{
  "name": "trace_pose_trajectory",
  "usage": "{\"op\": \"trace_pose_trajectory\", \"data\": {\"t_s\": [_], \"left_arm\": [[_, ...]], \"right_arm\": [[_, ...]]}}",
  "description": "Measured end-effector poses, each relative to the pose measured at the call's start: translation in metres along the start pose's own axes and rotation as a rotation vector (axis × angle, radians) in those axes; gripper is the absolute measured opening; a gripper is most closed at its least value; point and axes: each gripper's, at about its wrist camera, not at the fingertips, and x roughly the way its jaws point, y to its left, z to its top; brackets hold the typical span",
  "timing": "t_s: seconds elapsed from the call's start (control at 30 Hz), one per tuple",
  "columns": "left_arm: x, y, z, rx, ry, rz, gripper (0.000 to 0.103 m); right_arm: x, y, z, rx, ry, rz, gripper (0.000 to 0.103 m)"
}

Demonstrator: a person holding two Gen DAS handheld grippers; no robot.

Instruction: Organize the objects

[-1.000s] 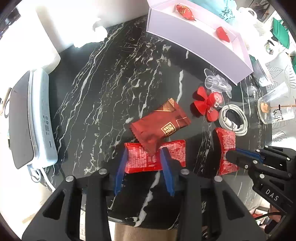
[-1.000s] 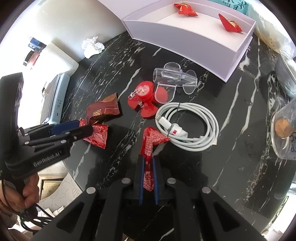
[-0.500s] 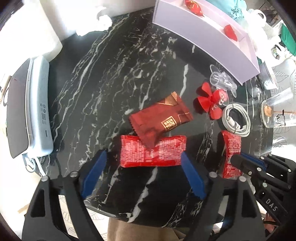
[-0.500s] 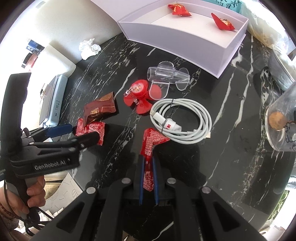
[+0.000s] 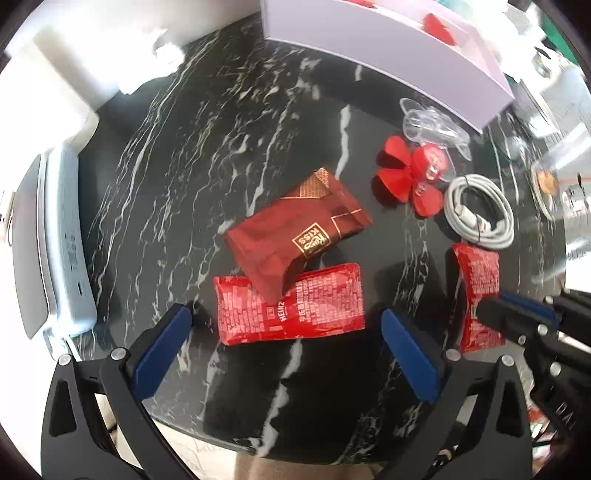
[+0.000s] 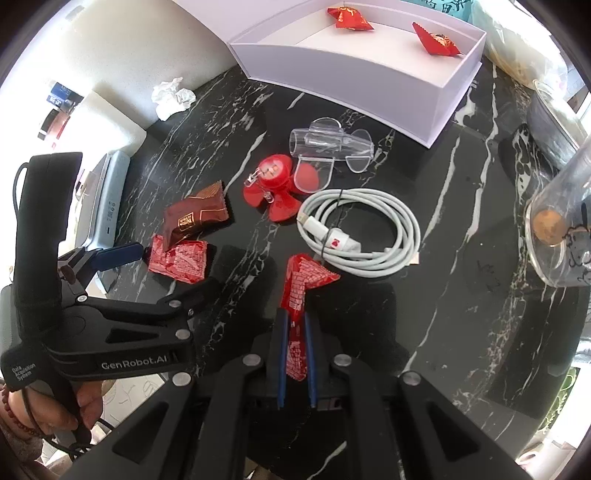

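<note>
A red Heinz ketchup packet point(image 5: 325, 306) point(image 6: 181, 258) lies flat on the black marble table point(image 5: 229, 122). A dark red snack wrapper point(image 5: 295, 229) point(image 6: 195, 218) overlaps its top edge. My left gripper point(image 5: 286, 317) point(image 6: 170, 267) points down over the packet. Its jaws are opening wide, the packet lies between them and the pads are clear of it. My right gripper point(image 6: 295, 317) point(image 5: 495, 306) is shut on the lower end of a second red ketchup packet point(image 6: 303, 280) point(image 5: 478, 280), whose bent upper end rests near the cable.
A white open box point(image 6: 351, 81) at the back holds two red wrapped sweets point(image 6: 349, 16). A red fan toy point(image 6: 273, 184), a clear plastic piece point(image 6: 328, 144) and a coiled white cable point(image 6: 369, 229) lie mid-table. A plastic cup point(image 6: 561, 229) stands right, a grey device point(image 5: 62, 240) left.
My left gripper has let go of the ketchup packet and spread its jaws wide, sinking a little closer to the table. The right gripper has kept still with its packet.
</note>
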Motion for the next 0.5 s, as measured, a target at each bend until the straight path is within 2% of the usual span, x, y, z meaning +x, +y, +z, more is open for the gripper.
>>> {"op": "trace_pose_trajectory", "data": {"t_s": [0.07, 0.13, 0.17, 0.2, 0.37, 0.43, 0.47, 0.5], "left_arm": [[0.001, -0.003, 0.002, 0.021, -0.011, -0.006, 0.103], [0.0, -0.008, 0.004, 0.056, -0.026, -0.011, 0.098], [-0.001, -0.009, 0.005, 0.062, -0.035, -0.012, 0.089], [-0.004, -0.01, 0.007, 0.06, -0.047, -0.012, 0.074], [-0.003, -0.014, 0.023, 0.045, -0.057, -0.027, 0.071], [-0.004, -0.014, 0.028, 0.036, -0.061, -0.047, 0.063], [-0.005, -0.013, 0.03, 0.028, -0.062, -0.053, 0.047], [-0.006, -0.012, 0.033, 0.023, -0.069, -0.049, 0.041]], "right_arm": [[0.002, 0.001, -0.001, 0.005, 0.001, 0.011, 0.008], [0.004, 0.003, -0.002, 0.007, 0.008, 0.015, 0.008], [0.003, 0.003, -0.002, 0.007, 0.005, 0.016, 0.008], [0.002, 0.004, -0.002, 0.002, 0.002, 0.02, 0.008], [-0.002, 0.007, -0.003, 0.002, -0.009, 0.022, 0.008], [-0.004, 0.006, -0.004, 0.005, -0.013, 0.02, 0.008], [-0.006, 0.006, -0.004, -0.003, -0.012, 0.019, 0.008], [-0.006, 0.006, -0.005, -0.004, -0.014, 0.017, 0.008]]}}
